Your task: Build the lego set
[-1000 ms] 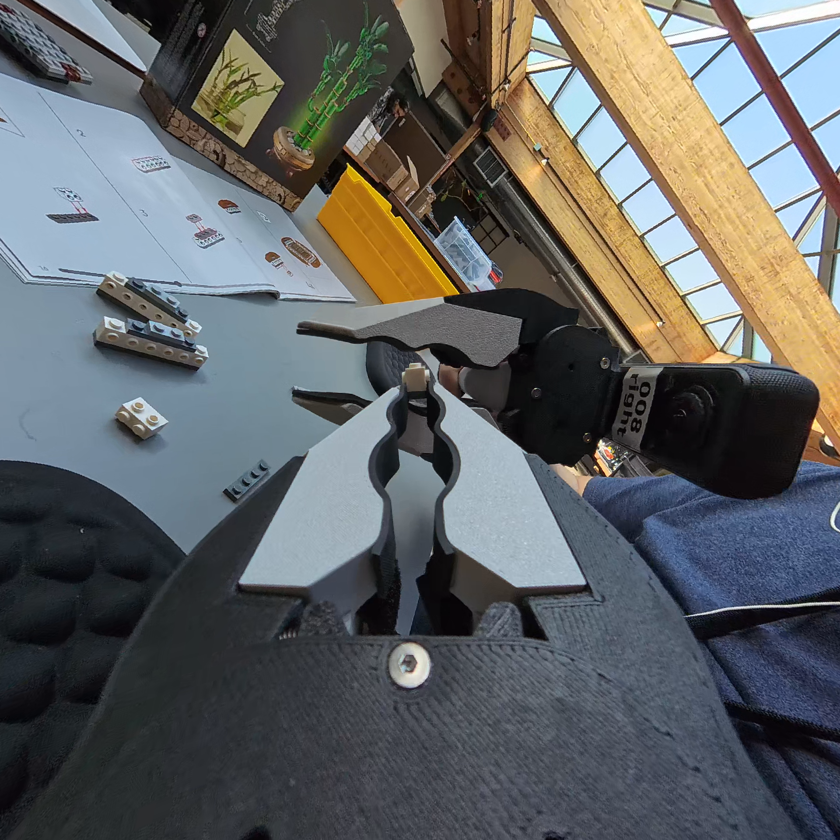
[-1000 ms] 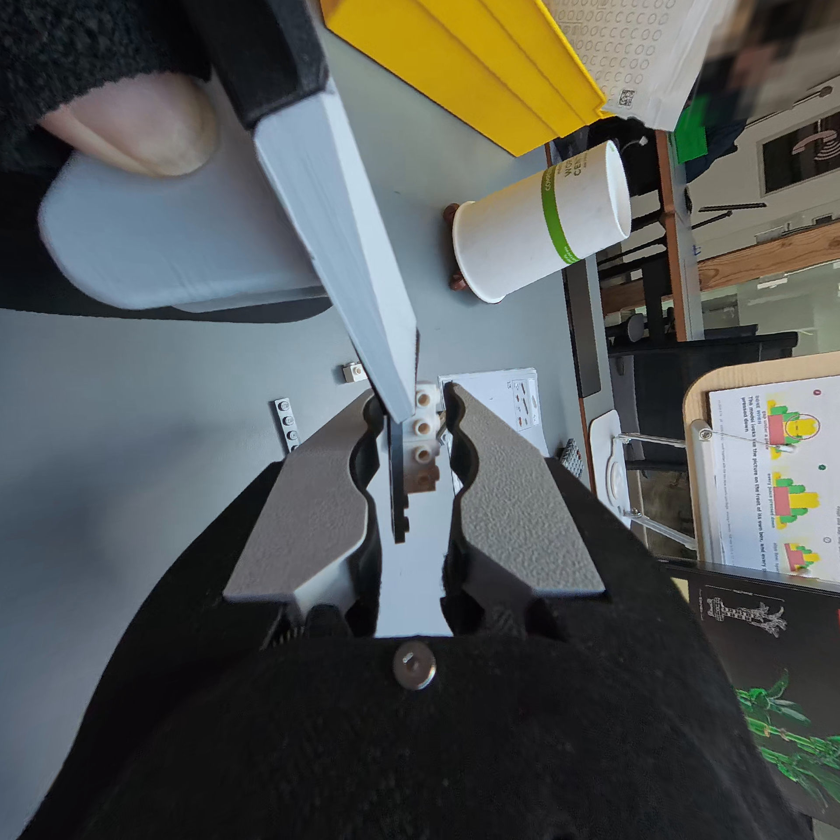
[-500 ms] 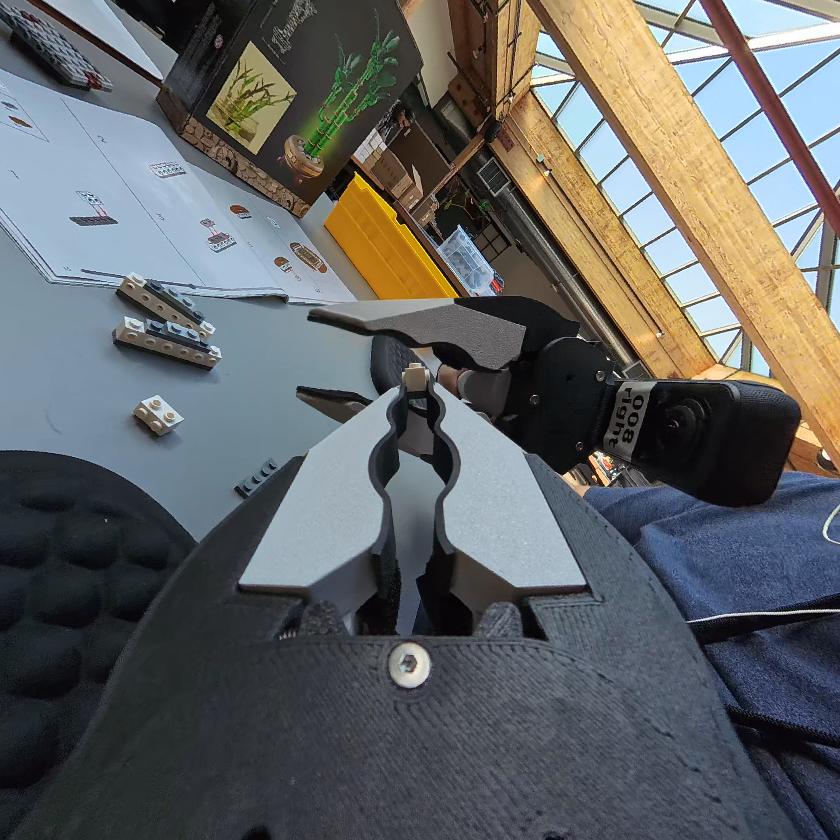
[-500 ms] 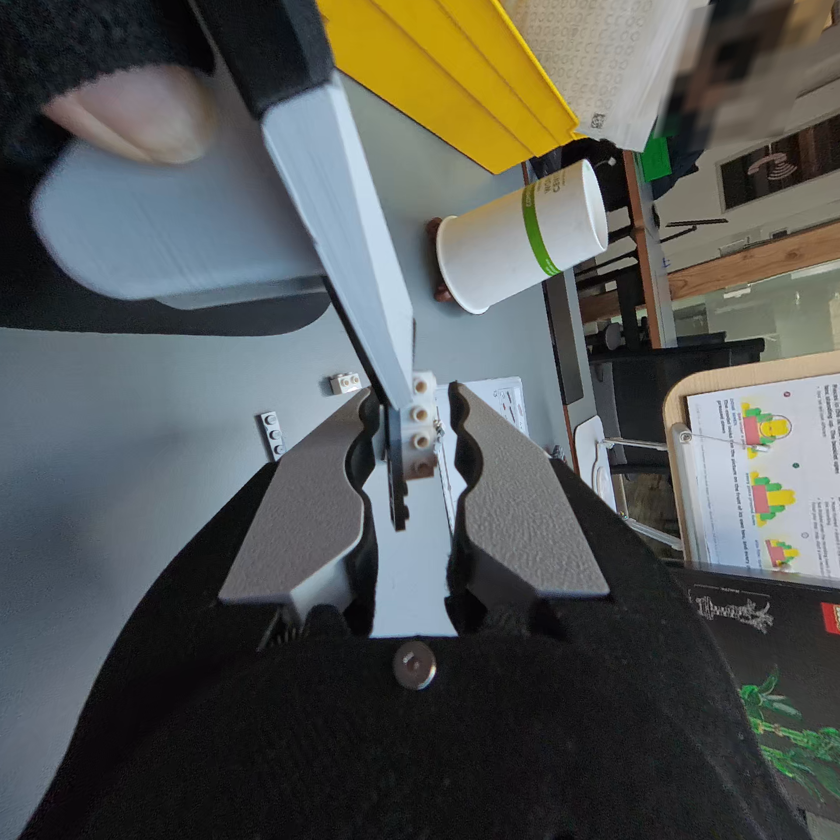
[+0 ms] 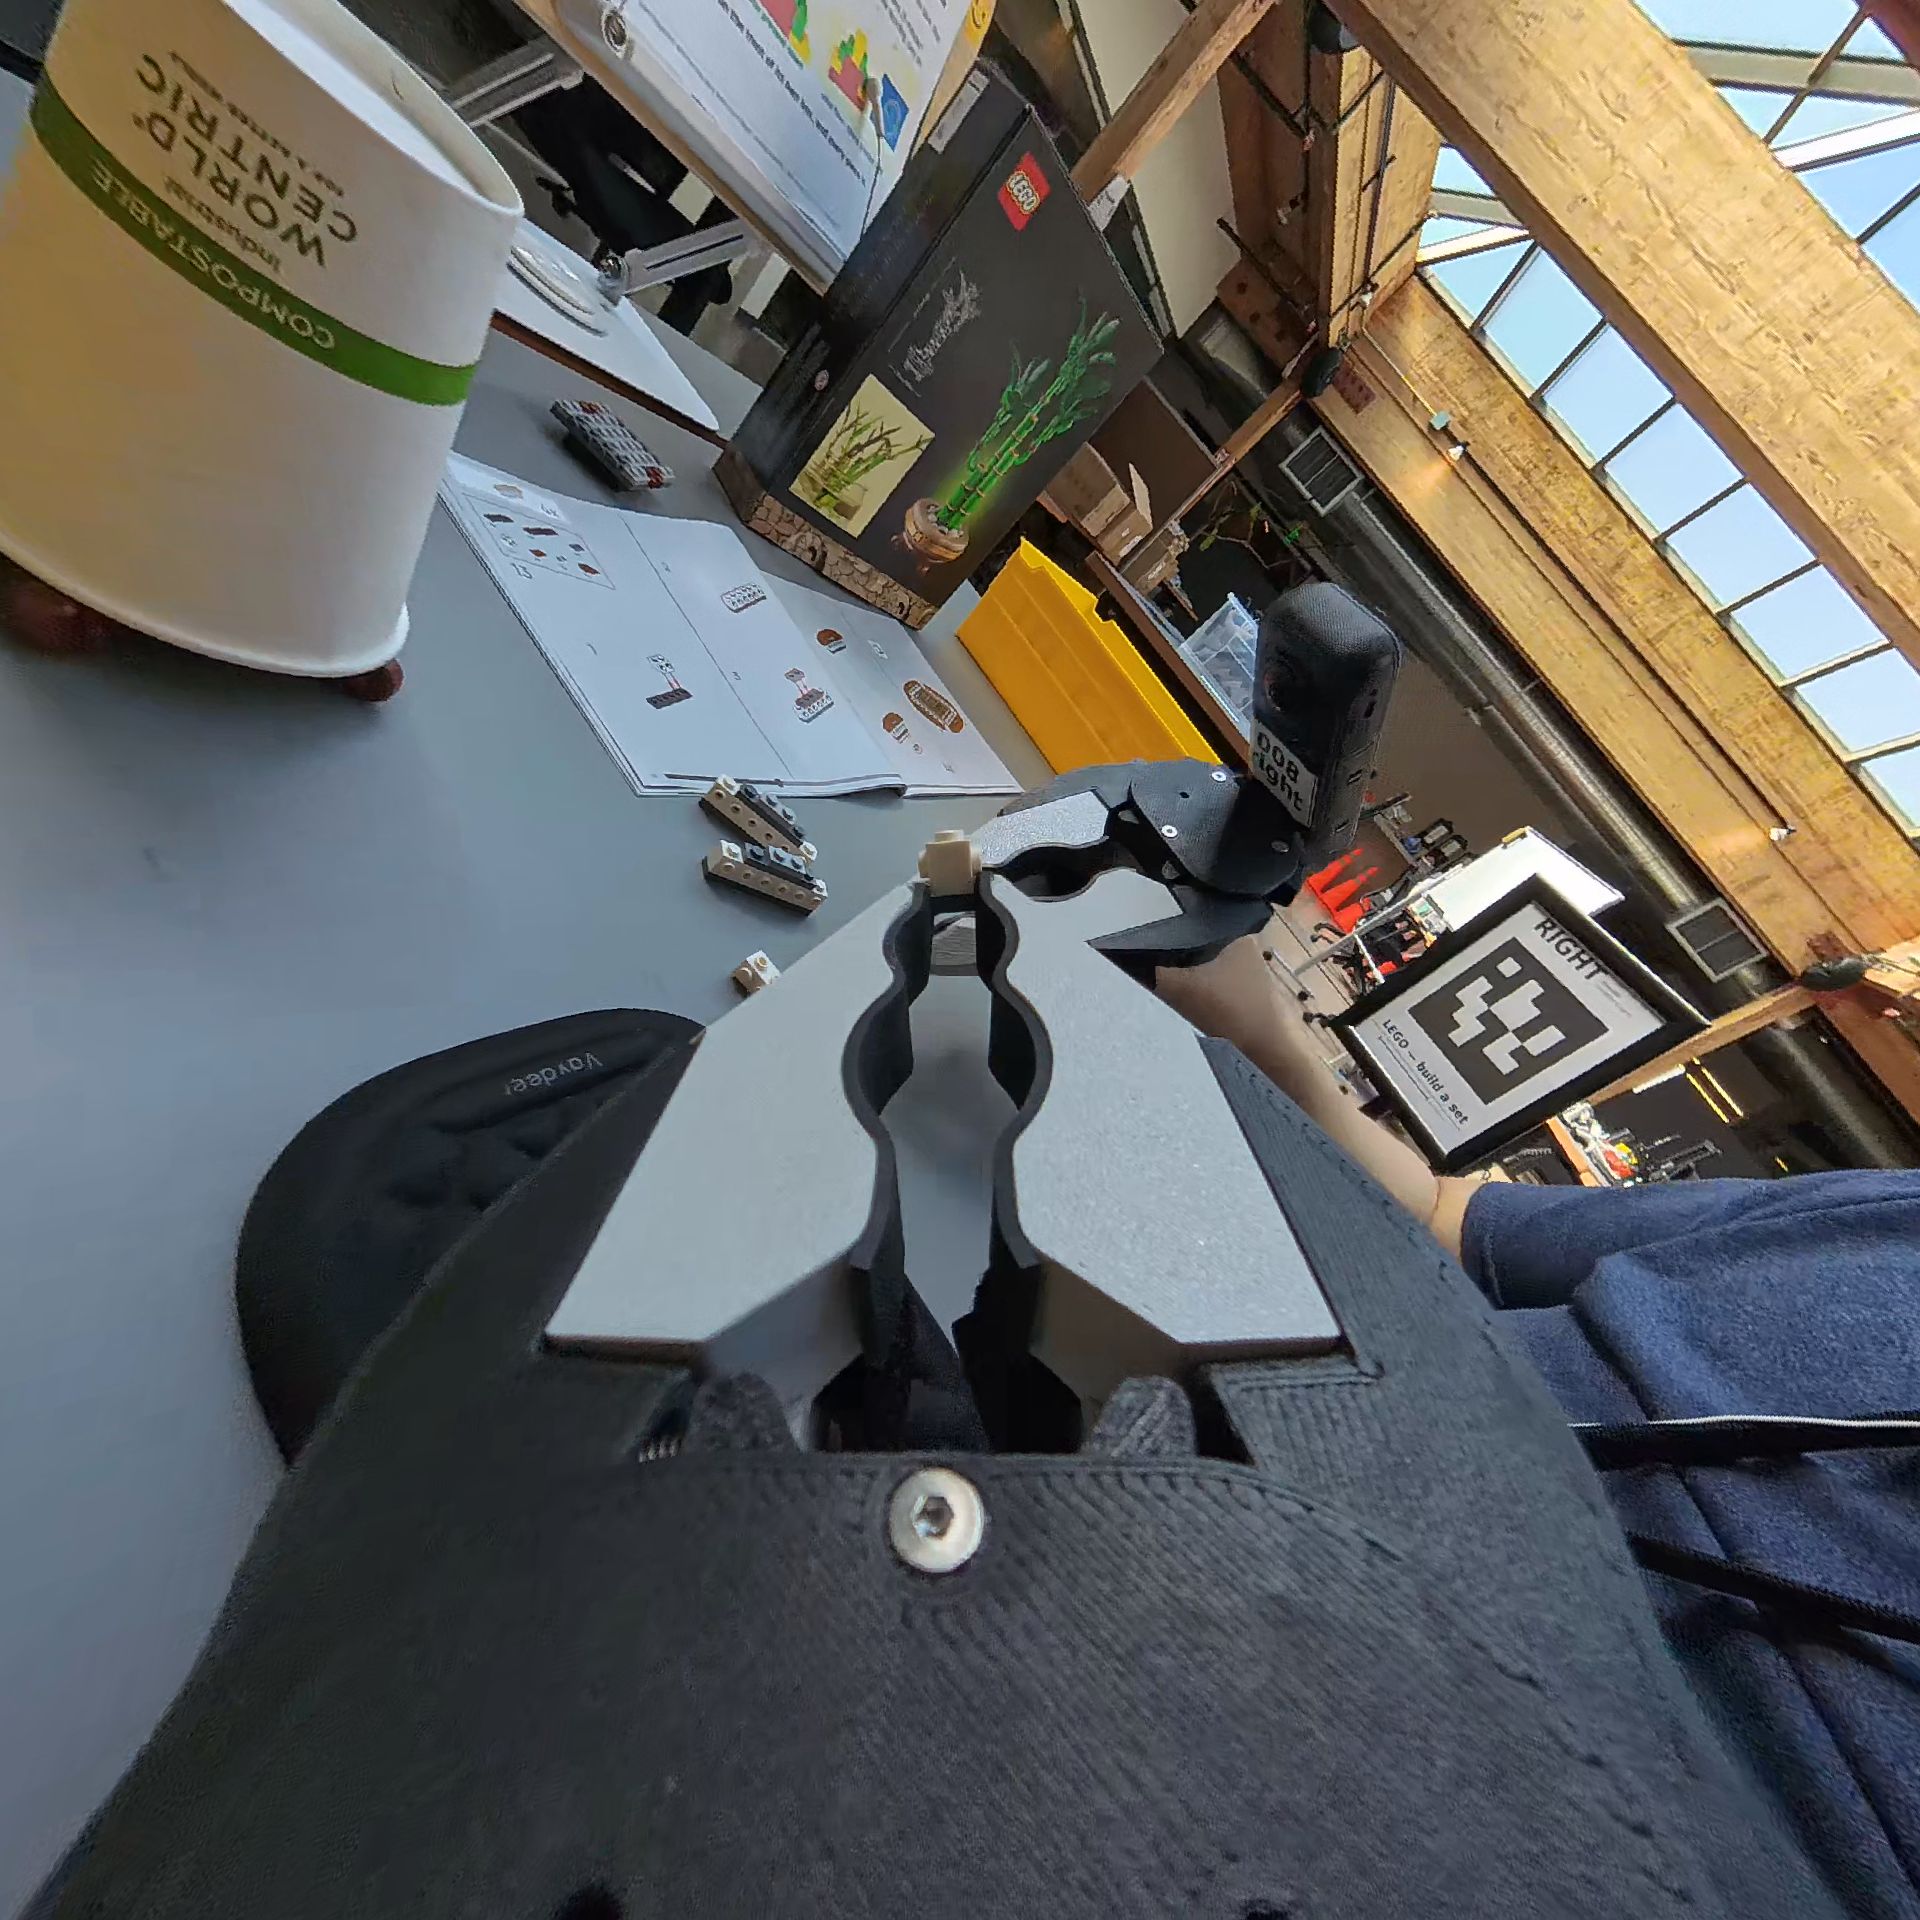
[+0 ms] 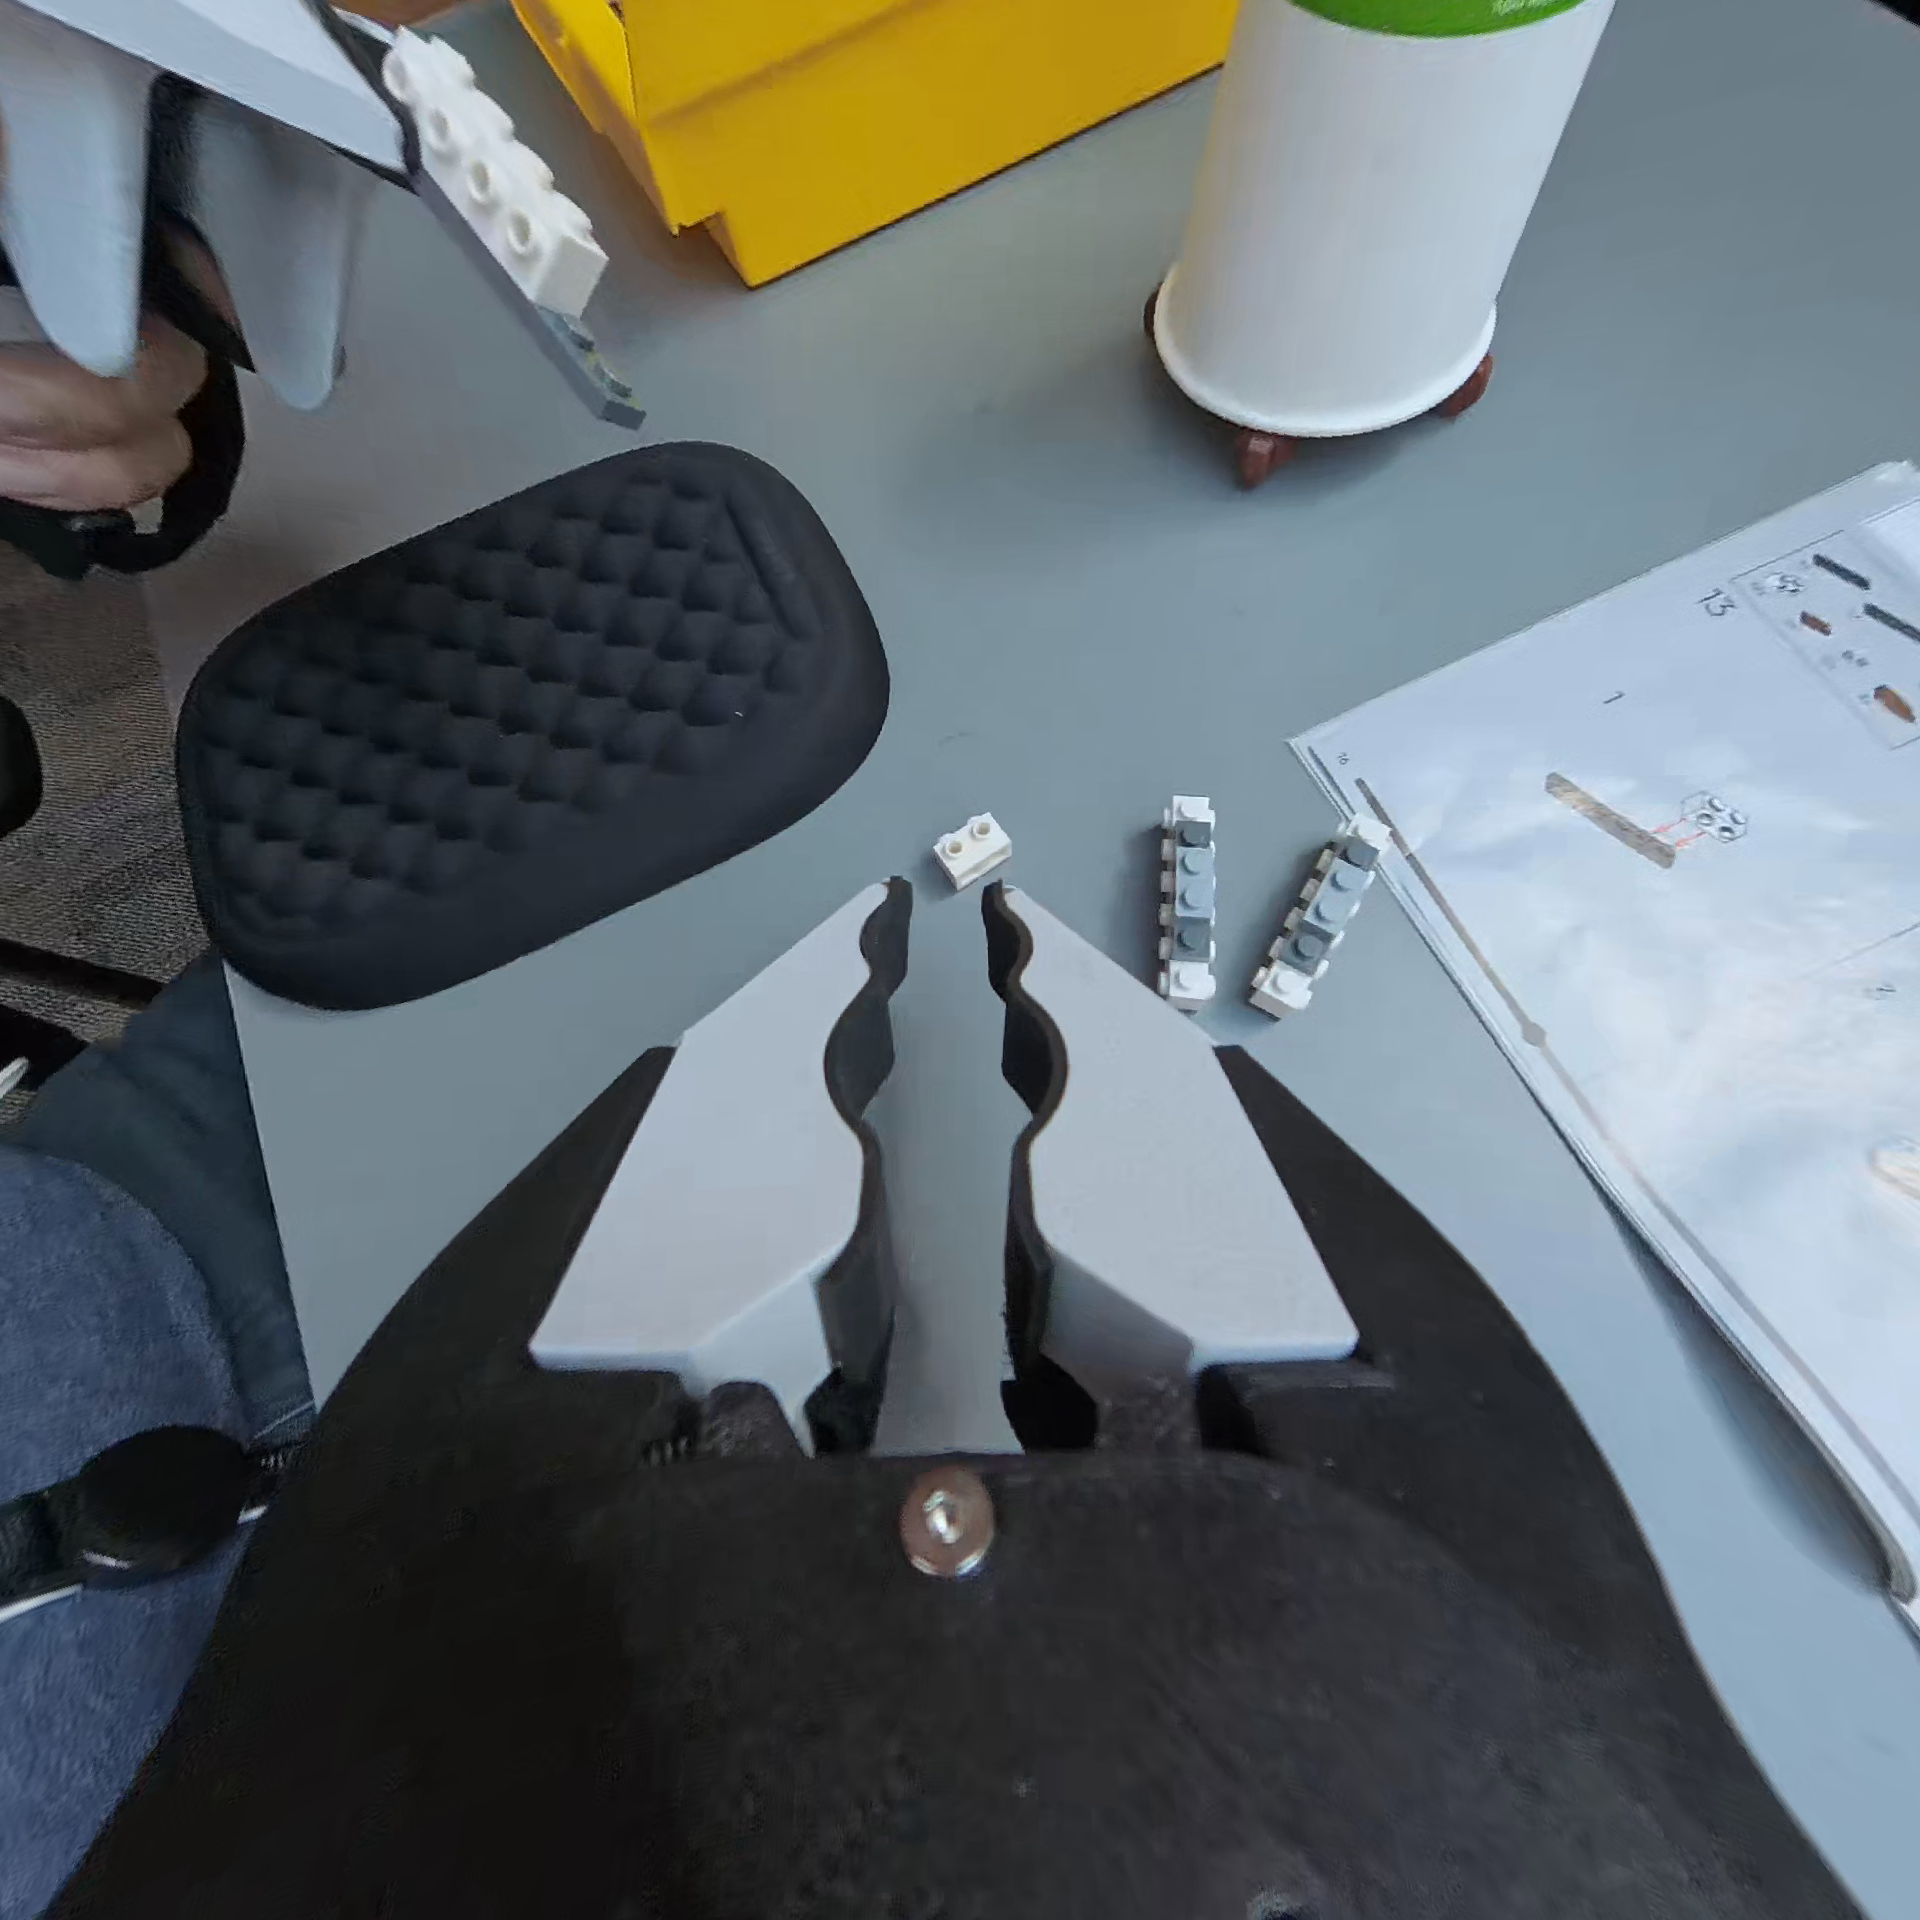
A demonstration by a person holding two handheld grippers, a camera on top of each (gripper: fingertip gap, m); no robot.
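Observation:
My left gripper (image 5: 948, 885) is shut on a small assembly (image 5: 948, 860) of white bricks on a dark grey plate, held above the table; only its tip shows between the jaws. In the right wrist view that assembly (image 6: 499, 203) shows at the top left, sticking out of the left gripper. My right gripper (image 6: 945, 894) is open and empty, low over the grey table (image 6: 987, 582). A small white brick (image 6: 971, 850) lies just beyond its fingertips. Two finished white-and-grey strips (image 6: 1188, 902) (image 6: 1317, 928) lie to the right of it.
A black padded rest (image 6: 530, 717) lies left of the small brick. A white paper cup (image 6: 1340, 208) and a yellow bin (image 6: 831, 114) stand at the back. The open instruction booklet (image 6: 1662, 935) lies at the right. The set's box (image 5: 935, 395) stands behind the booklet. The grippers' ends are close to 12 centimetres from one another.
My right gripper has let go of the assembly and dropped to the table by the small white brick. My left gripper keeps the assembly and has swung away.

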